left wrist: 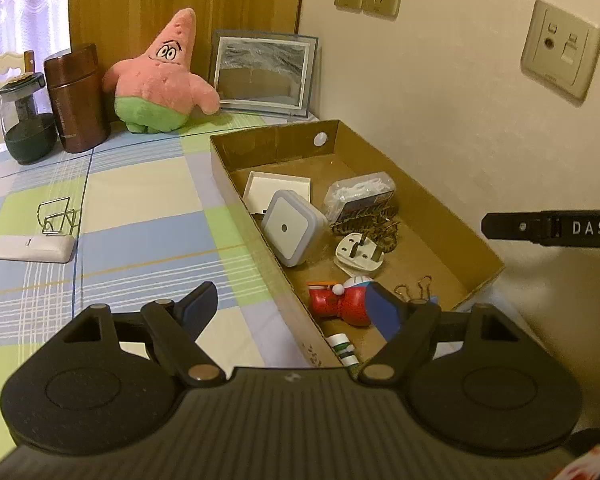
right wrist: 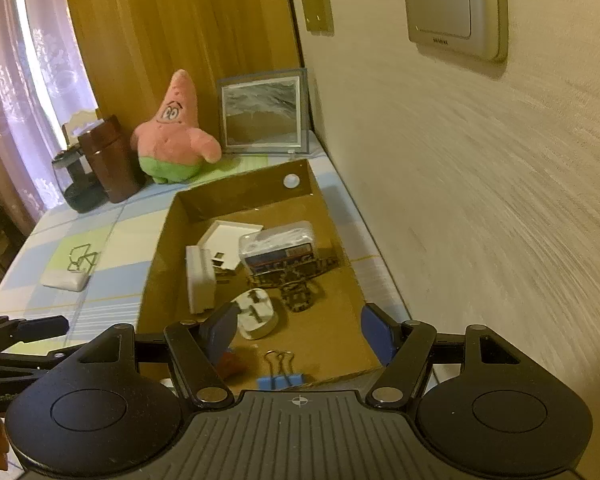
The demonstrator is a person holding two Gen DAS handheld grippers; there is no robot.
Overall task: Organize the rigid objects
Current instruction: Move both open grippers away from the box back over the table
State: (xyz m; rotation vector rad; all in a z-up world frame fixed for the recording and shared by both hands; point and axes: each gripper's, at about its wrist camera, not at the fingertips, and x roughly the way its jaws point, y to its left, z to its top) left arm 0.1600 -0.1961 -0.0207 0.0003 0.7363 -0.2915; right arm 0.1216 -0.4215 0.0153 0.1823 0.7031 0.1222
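Observation:
A cardboard box (left wrist: 420,184) (right wrist: 160,248) stands on the checked tablecloth by the wall. It holds a square night light (left wrist: 292,230) (right wrist: 200,280), a white plug (left wrist: 358,256) (right wrist: 256,314), a clear plastic case (left wrist: 360,194) (right wrist: 278,244), a white lid (left wrist: 278,192), a patterned strap (right wrist: 296,284), a red and white figurine (left wrist: 342,300) and a blue binder clip (right wrist: 280,378). A white case (left wrist: 34,248) (right wrist: 66,280) and a wire stand (left wrist: 58,216) (right wrist: 82,260) lie on the cloth left of the box. My left gripper (left wrist: 296,308) is open and empty above the box's near left wall. My right gripper (right wrist: 300,332) is open and empty above the box's near end.
A pink star plush (left wrist: 160,76) (right wrist: 172,132), a picture frame (left wrist: 262,72) (right wrist: 264,112), a brown flask (left wrist: 76,100) (right wrist: 108,160) and a dark glass jar (left wrist: 26,120) stand at the table's far end. The wall with sockets (left wrist: 560,60) runs close along the right.

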